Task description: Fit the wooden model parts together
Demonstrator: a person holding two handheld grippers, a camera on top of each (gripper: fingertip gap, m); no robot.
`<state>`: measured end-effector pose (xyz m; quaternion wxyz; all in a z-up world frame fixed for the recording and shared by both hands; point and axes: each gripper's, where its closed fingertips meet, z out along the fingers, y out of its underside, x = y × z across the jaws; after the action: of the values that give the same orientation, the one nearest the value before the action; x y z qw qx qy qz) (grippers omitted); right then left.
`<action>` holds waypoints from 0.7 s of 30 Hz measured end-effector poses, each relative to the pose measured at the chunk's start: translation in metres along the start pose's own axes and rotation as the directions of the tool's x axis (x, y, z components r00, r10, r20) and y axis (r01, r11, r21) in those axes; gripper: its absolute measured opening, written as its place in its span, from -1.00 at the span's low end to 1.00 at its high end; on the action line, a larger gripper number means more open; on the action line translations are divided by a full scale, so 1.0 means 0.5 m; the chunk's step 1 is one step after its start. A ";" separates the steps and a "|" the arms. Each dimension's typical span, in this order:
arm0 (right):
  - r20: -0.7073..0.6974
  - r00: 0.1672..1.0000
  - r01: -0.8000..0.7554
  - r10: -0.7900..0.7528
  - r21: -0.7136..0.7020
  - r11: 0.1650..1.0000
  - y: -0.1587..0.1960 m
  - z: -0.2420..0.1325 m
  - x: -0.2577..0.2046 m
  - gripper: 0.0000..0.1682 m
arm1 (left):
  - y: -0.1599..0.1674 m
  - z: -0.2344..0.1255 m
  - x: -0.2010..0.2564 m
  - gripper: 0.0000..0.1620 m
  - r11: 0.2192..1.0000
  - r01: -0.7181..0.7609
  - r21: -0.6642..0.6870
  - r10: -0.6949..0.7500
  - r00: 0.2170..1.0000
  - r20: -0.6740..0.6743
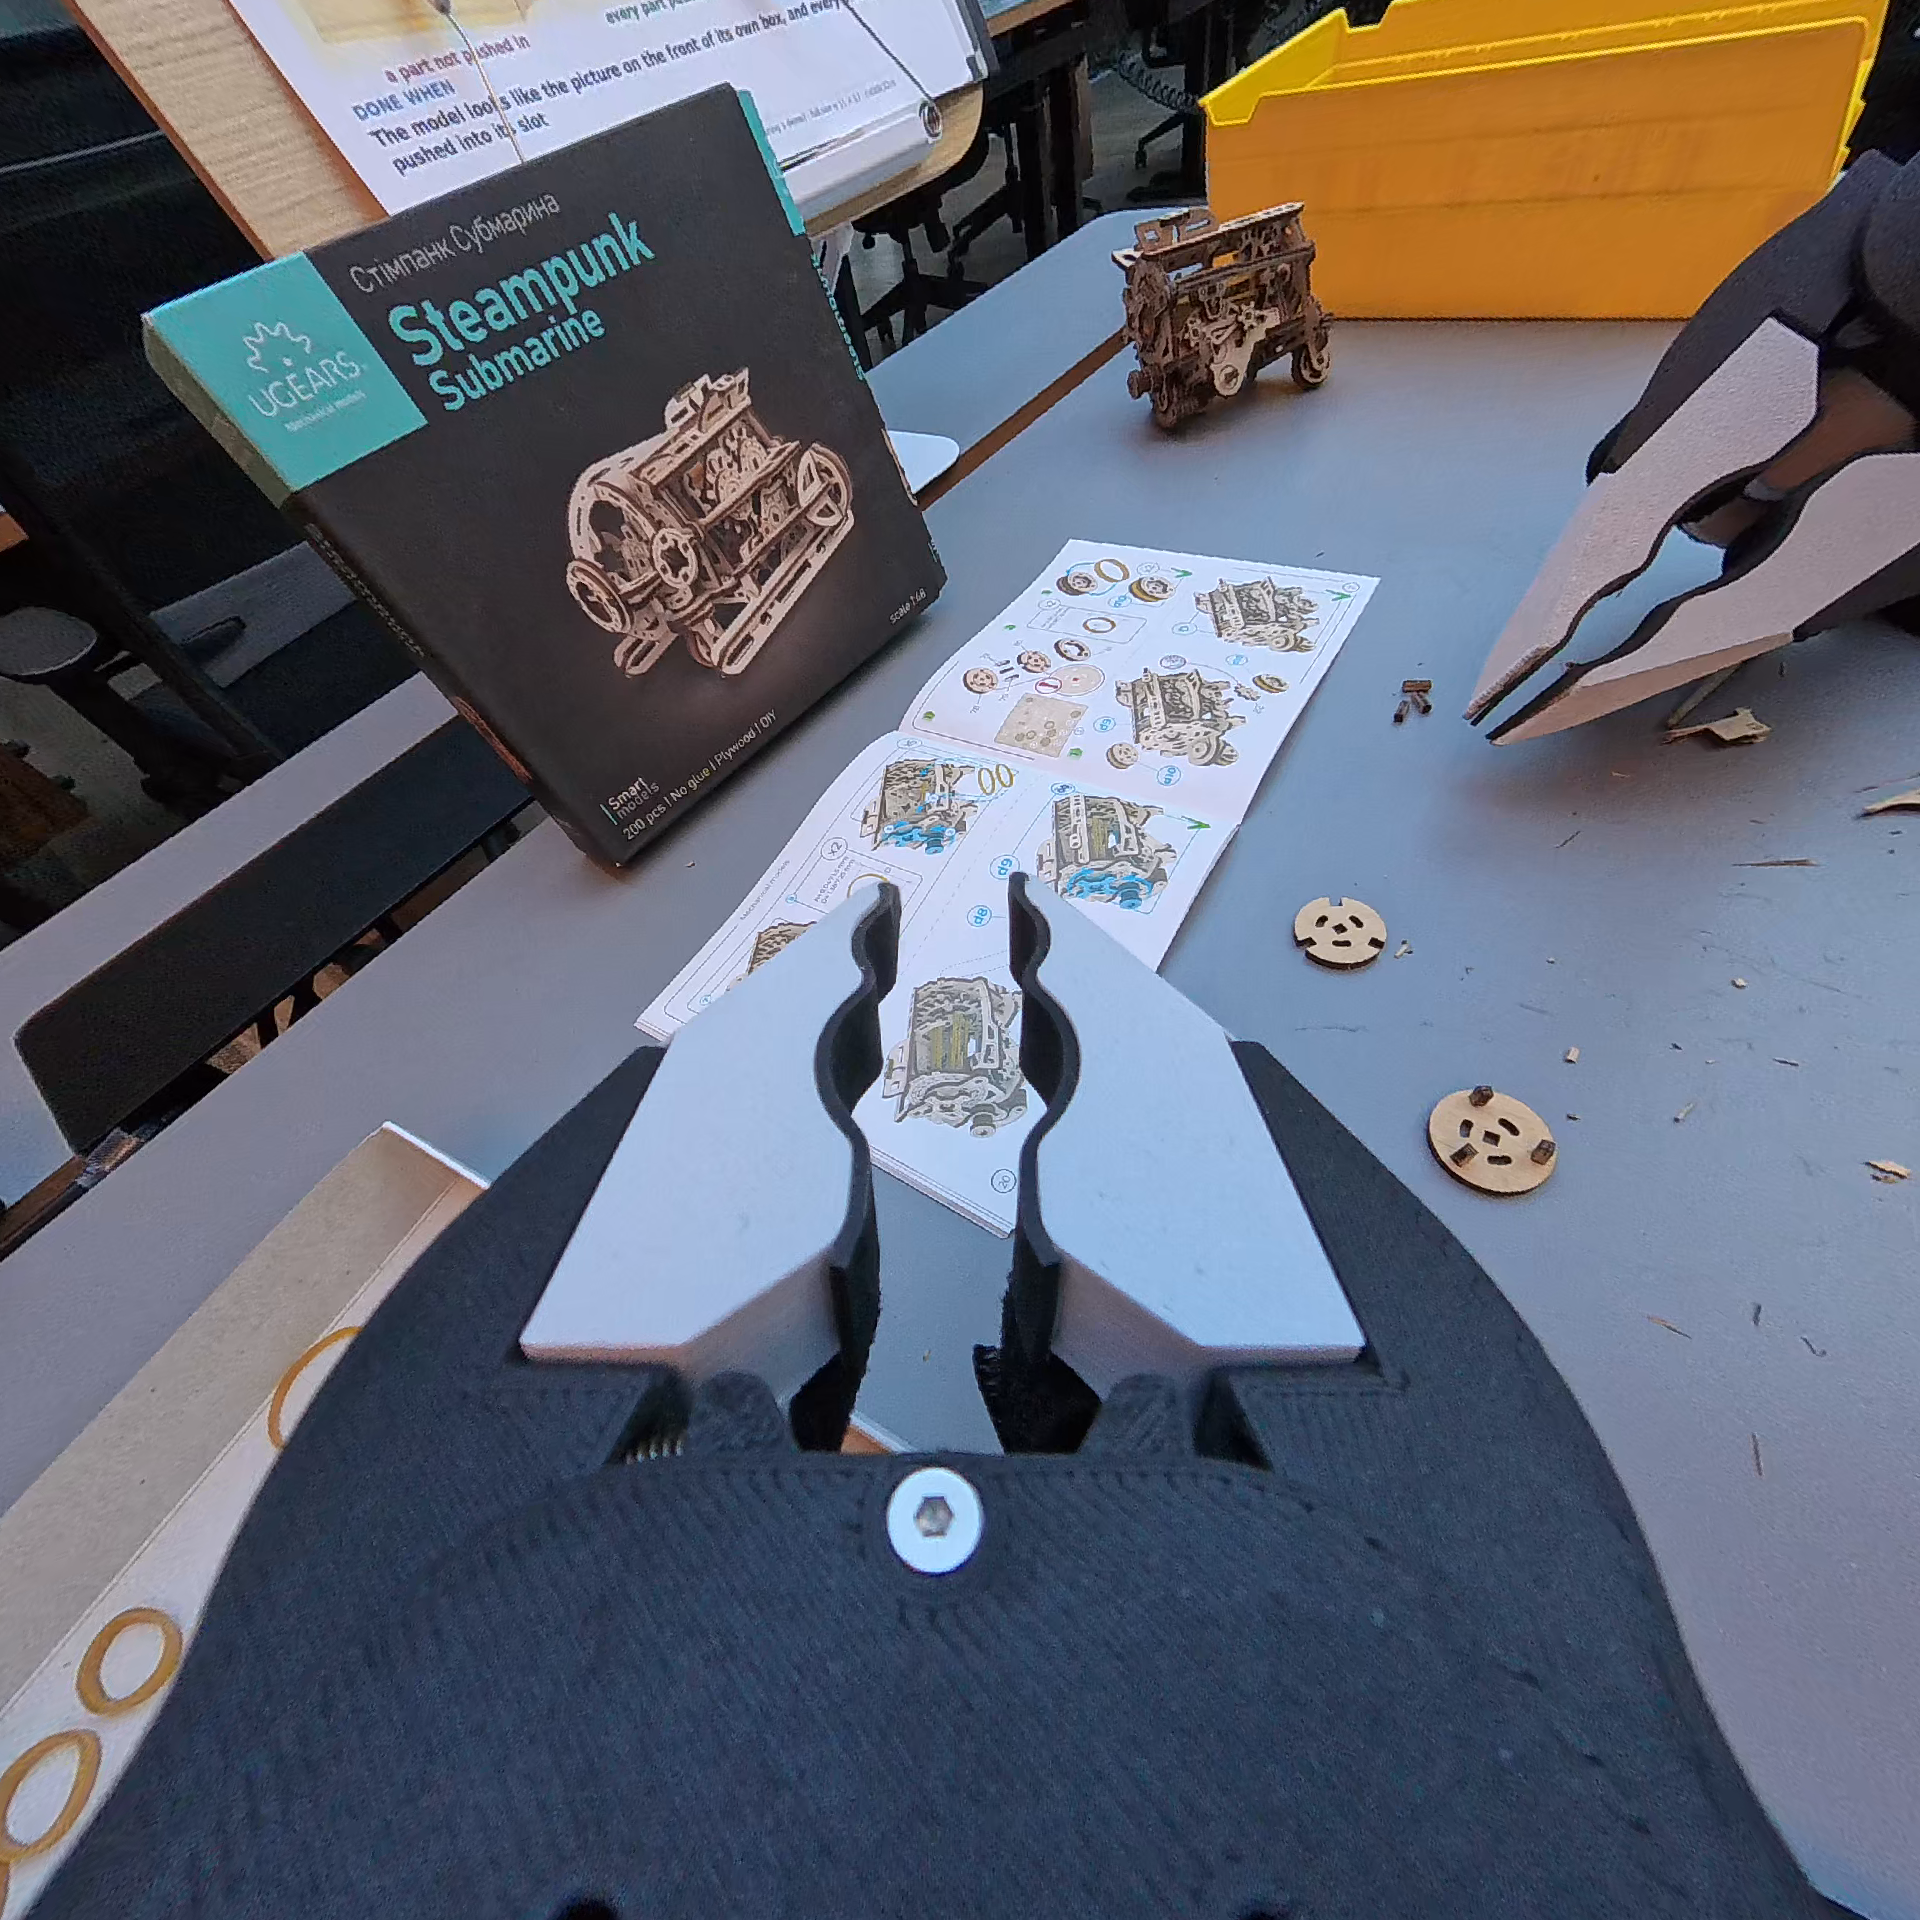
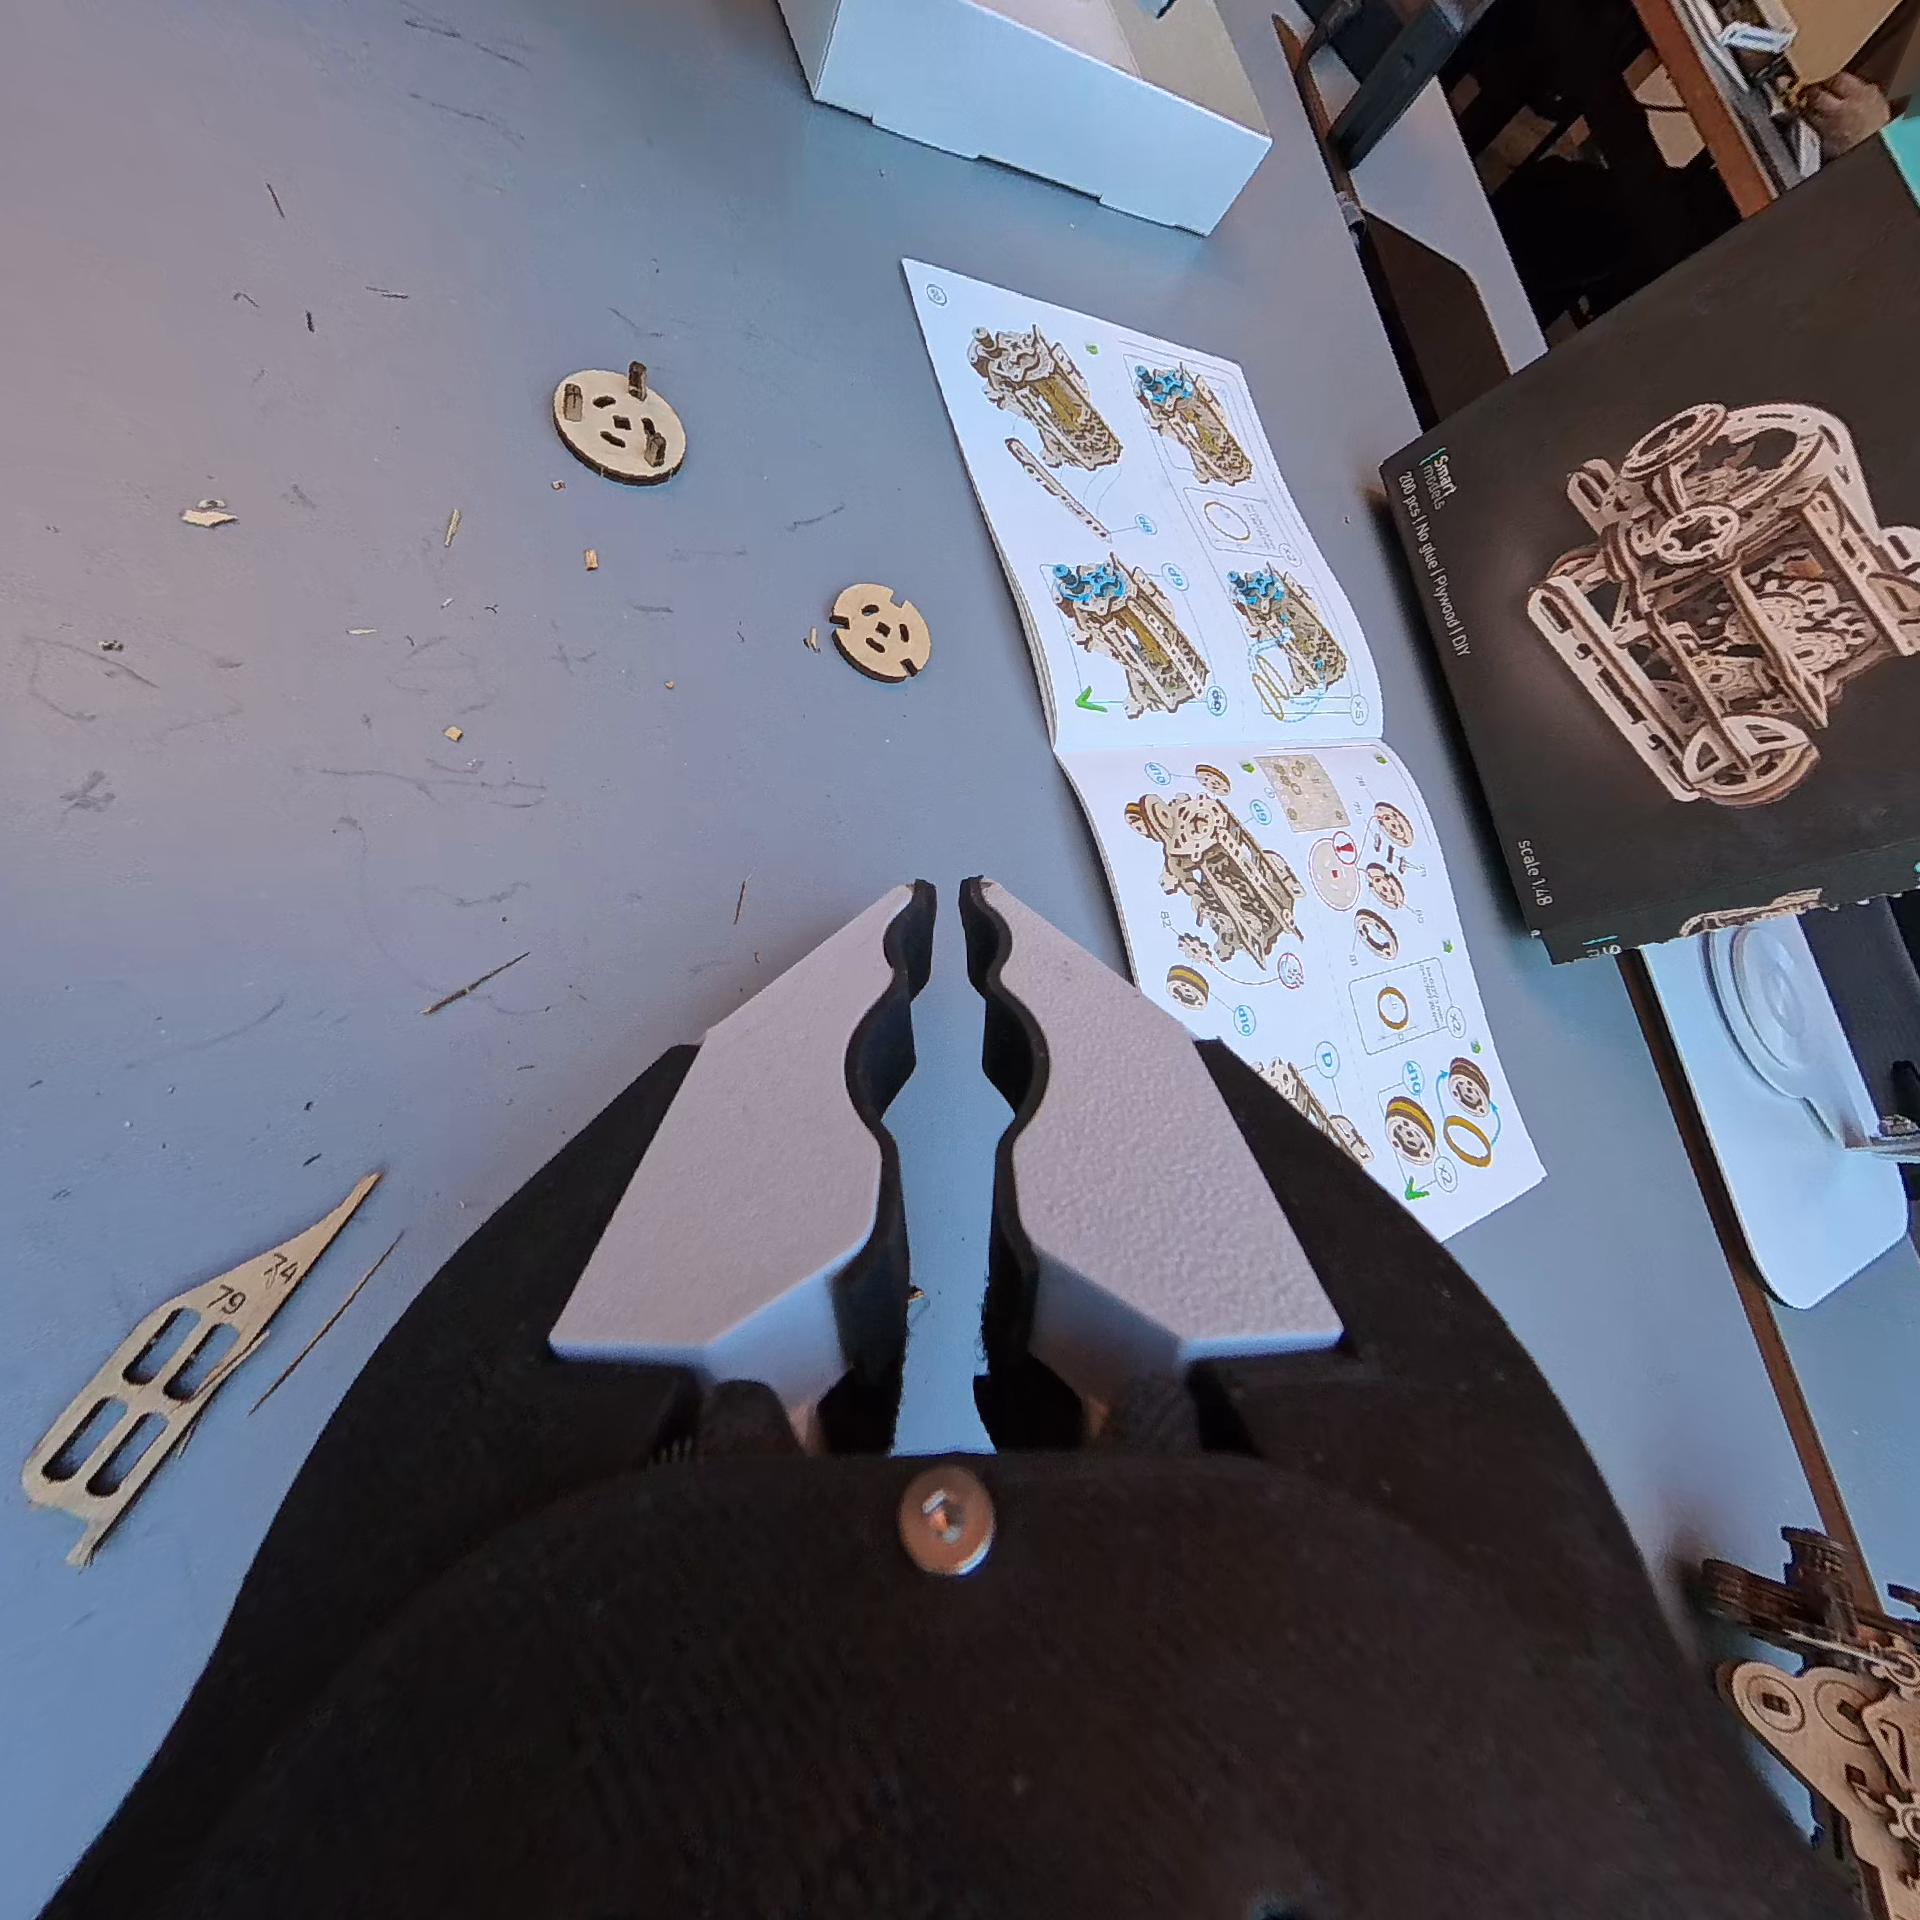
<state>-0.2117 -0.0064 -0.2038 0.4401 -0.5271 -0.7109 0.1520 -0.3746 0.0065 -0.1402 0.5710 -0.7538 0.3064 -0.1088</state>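
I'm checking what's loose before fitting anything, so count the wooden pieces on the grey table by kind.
Round wooden discs: 2, one with pegs, one slotted
Assembled wooden model: 1
Offcut with oblong holes: 1
Total: 4, not counting splinters

— What is the room like?
— A grey table (image 1: pixel 1558 1039) fills most of it, scuffed, its surface catching cool, even light.
— And behind it?
— A yellow plastic bin (image 1: pixel 1538 177) stands at the far edge. Beyond that are more desks (image 1: pixel 1049 73) and dark office chairs (image 1: pixel 935 229), rather dim.
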 end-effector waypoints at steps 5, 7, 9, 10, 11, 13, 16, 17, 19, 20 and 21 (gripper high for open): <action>0.001 1.000 0.012 -0.012 0.001 1.000 -0.002 0.001 -0.002 -0.95 | -0.004 -0.002 0.000 -0.76 1.000 -0.008 0.004 0.008 1.000 0.007; 0.004 1.000 0.010 -0.010 0.000 1.000 -0.002 0.002 -0.003 -0.95 | -0.004 -0.003 -0.001 -0.76 1.000 -0.005 0.003 0.005 1.000 0.008; 0.013 1.000 -0.008 0.008 0.006 1.000 -0.006 0.004 -0.006 -0.92 | -0.003 -0.004 -0.003 -0.75 1.000 -0.005 -0.002 0.006 1.000 0.012; 0.033 0.999 -0.022 0.021 0.019 1.000 -0.014 0.009 -0.011 -0.87 | -0.006 -0.005 -0.004 -0.75 1.000 -0.007 0.001 0.007 1.000 0.017; 0.056 0.998 -0.043 0.042 0.029 0.999 -0.021 0.017 -0.016 -0.76 | -0.010 -0.008 -0.005 -0.75 1.000 -0.007 0.009 0.007 1.000 0.021; 0.155 0.979 -0.138 0.133 0.021 0.990 -0.039 0.040 -0.034 -0.61 | -0.018 -0.010 -0.004 -0.75 1.000 -0.007 0.024 0.006 1.000 0.021; 0.200 0.947 -0.263 0.252 0.031 0.964 -0.070 0.067 -0.024 -0.61 | -0.016 -0.008 0.000 -0.75 1.000 -0.012 0.016 0.012 1.000 0.016; 0.202 0.936 -0.300 0.289 0.026 0.954 -0.074 0.074 -0.017 -0.61 | -0.013 -0.007 0.002 -0.75 1.000 -0.017 0.010 0.017 1.000 0.016; 0.209 0.905 -0.383 0.372 0.015 0.924 -0.077 0.083 -0.007 -0.57 | -0.010 -0.003 0.005 -0.75 1.000 -0.025 0.000 0.025 1.000 0.013; 0.229 0.885 -0.419 0.405 0.012 0.908 -0.078 0.086 -0.009 -0.55 | -0.009 -0.002 0.006 -0.75 1.000 -0.029 -0.006 0.029 0.999 0.013; 0.255 0.868 -0.441 0.427 0.000 0.897 -0.076 0.087 -0.013 -0.52 | -0.008 -0.001 0.007 -0.75 0.999 -0.035 -0.013 0.035 0.999 0.015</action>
<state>-0.2689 -0.0168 -0.2056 0.3173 -0.6370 -0.6190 0.3321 -0.3705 0.0047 -0.1369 0.5706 -0.7527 0.3157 -0.0911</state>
